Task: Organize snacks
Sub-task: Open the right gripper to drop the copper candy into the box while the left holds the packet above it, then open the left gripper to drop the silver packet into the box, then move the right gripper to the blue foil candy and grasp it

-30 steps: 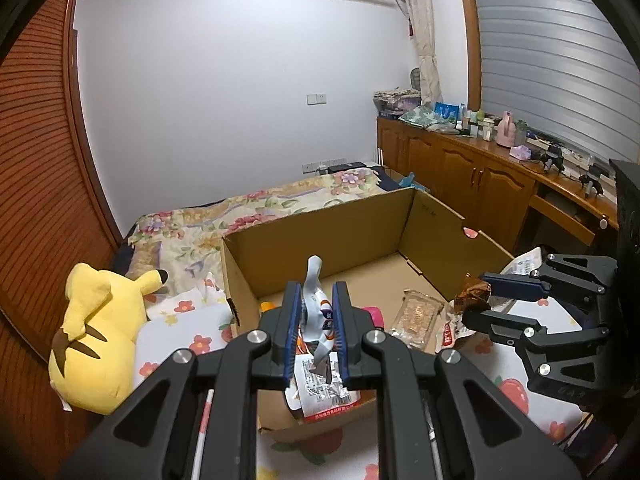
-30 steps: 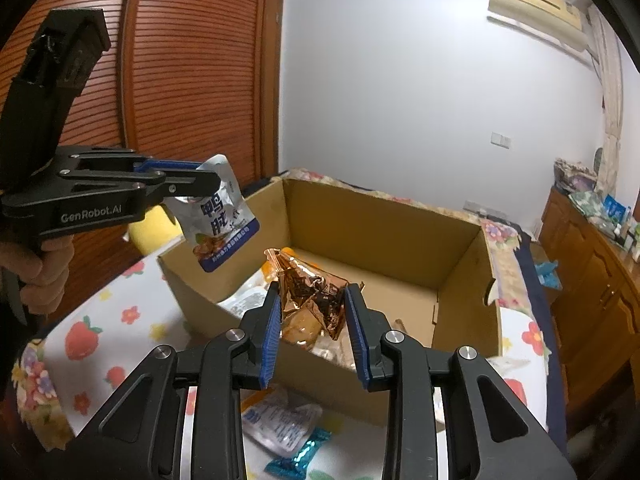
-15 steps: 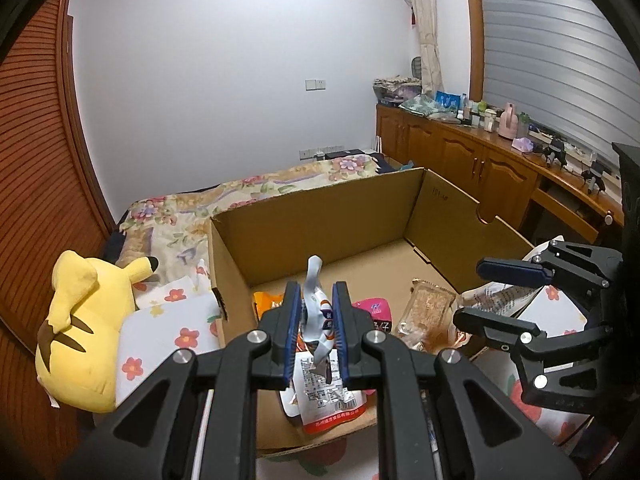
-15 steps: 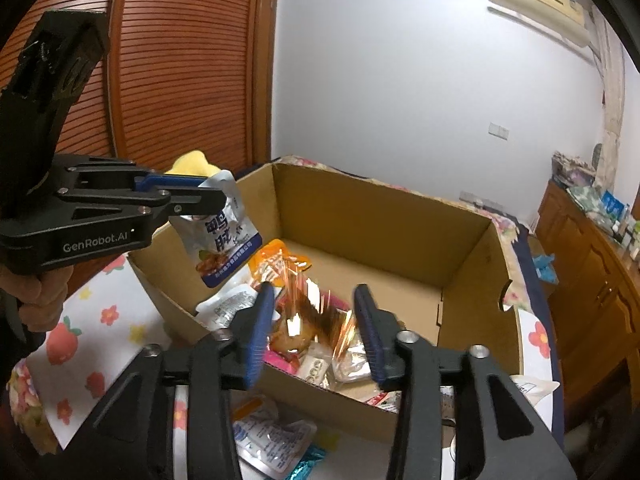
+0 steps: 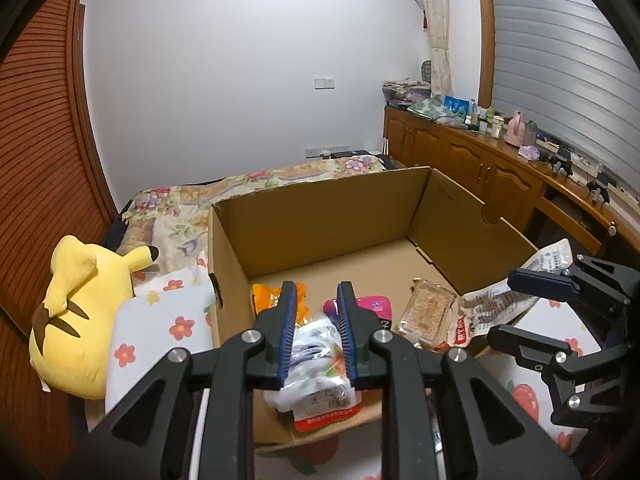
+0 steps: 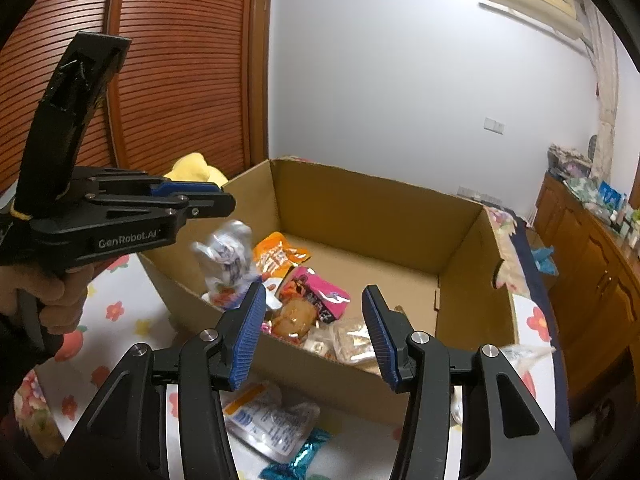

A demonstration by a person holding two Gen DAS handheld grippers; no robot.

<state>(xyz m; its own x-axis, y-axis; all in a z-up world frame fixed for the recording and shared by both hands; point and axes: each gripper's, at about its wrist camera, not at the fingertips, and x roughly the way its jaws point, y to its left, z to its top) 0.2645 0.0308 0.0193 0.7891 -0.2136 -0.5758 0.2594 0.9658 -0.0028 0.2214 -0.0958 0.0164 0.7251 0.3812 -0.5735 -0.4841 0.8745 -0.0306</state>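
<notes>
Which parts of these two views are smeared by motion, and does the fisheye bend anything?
Right wrist view: the silver snack pouch below the left gripper is motion-blurred, its print unreadable; the cardboard box stays sharp. Left wrist view: the same pouch looks softly smeared; the wardrobe edge bows strongly near the frame rim.

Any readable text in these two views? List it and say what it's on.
"GenRobot.AI": on the side of the left gripper, right wrist view.
Orange packet in the cardboard box: large characters, too blurred to read.
Pink packet: print too small to read.
White pouch below the left gripper: small print and barcode, unreadable.
White bag over the box edge: dense print, unreadable.
</notes>
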